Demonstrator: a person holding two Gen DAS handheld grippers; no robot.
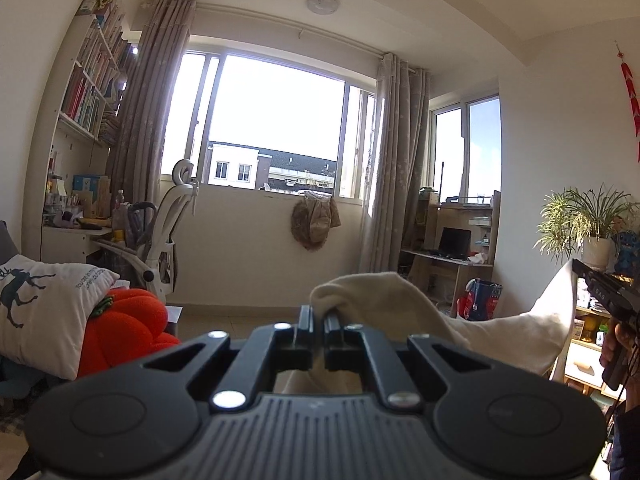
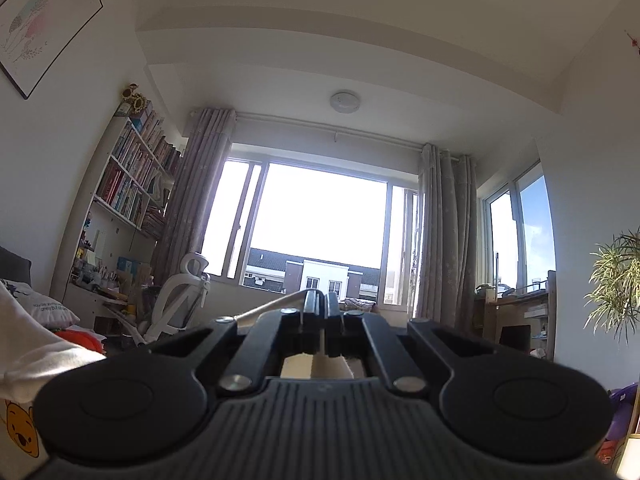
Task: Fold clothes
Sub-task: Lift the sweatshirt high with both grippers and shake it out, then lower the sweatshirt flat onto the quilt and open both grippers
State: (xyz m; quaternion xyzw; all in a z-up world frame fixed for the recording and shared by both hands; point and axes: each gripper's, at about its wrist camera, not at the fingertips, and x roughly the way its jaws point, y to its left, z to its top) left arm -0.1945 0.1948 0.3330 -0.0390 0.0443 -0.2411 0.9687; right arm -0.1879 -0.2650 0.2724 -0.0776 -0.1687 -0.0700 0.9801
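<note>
Left wrist view: left gripper (image 1: 319, 314) held up, jaws pinched narrow on a bunched fold of the cream garment (image 1: 384, 300). The cloth hangs in the air, sagging in a soft span over to the right gripper (image 1: 576, 266), which holds its far corner. White pillow (image 1: 44, 304) at left.

Right wrist view: right gripper (image 2: 322, 300) nearly closed on a thin cream edge; the rest of the garment (image 2: 36, 354) drapes at lower left.
</note>
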